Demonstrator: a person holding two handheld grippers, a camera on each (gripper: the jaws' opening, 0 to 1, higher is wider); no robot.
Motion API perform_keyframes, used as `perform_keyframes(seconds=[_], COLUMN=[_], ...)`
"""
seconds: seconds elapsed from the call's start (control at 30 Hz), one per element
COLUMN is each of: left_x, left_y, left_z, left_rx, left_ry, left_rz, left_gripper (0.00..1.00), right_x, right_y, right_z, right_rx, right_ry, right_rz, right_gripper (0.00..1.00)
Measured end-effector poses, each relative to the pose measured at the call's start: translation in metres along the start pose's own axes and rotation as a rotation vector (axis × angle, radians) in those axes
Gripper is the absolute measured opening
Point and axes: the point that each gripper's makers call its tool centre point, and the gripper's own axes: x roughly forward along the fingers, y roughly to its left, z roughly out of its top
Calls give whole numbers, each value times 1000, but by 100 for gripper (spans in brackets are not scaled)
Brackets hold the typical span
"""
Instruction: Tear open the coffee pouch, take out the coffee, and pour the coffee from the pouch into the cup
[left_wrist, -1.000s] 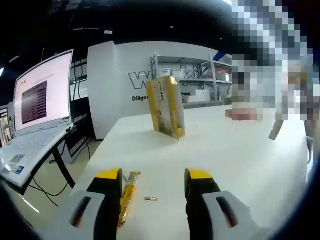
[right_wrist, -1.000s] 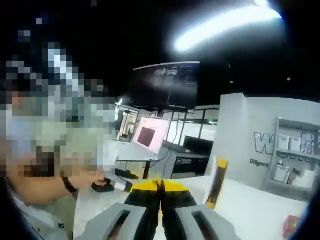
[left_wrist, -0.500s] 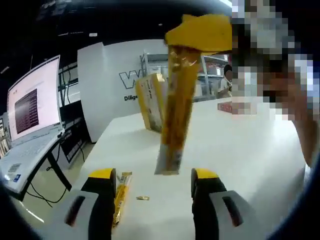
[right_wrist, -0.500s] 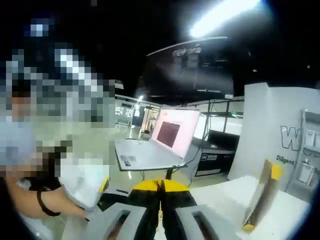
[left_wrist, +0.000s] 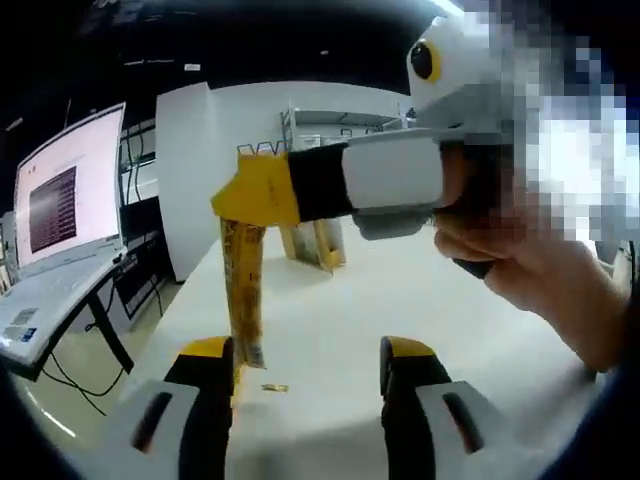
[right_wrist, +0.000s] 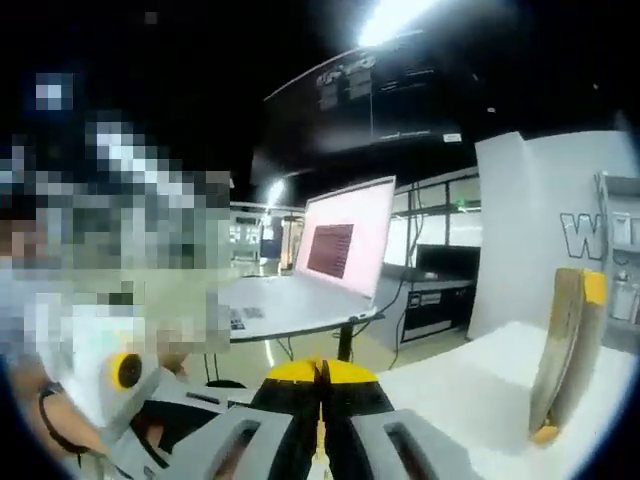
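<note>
Your right gripper (left_wrist: 255, 190) has swung closer, clamped on the coffee stick's (left_wrist: 243, 290) top above the table (left_wrist: 330, 310); left gripper (left_wrist: 305, 362) gapes empty; thin, limp packet, pinch its lower end.

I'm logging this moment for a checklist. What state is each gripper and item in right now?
Right gripper: shut on the yellow coffee stick sachet, seen in the left gripper view.
Yellow coffee stick sachet: hanging upright, lifted off the table.
Left gripper: open, holding nothing.
Yellow and white coffee pouch box: standing upright on the table.
White table: carries the box and a small torn scrap.
Laptop: lid open, screen lit.
</note>
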Motion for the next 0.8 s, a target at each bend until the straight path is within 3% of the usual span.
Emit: perform_keyframes(seconds=[0.4,0.6,0.67,0.73,0.8], left_x=[-8,-10,-10,-11,-12], left_y=[2,0,-11,-29,-58], left_z=[2,2,4,14,19], left_rx=[22,25,33,88,108], left_ry=[-2,-2,-13,-68,-103], left_rz=[16,23,15,-45,-156], left_gripper=[60,60,59,56,53], right_x=[0,-27,-40,-58,-78], right_y=[-1,2,1,0,1], right_z=[0,7,9,9,6], right_rx=[-25,-24,-23,-30,-40], right_ry=[17,5,-2,-5,-2], right_rz=[-5,14,16,22,57], right_gripper=[0,0,0,0,0])
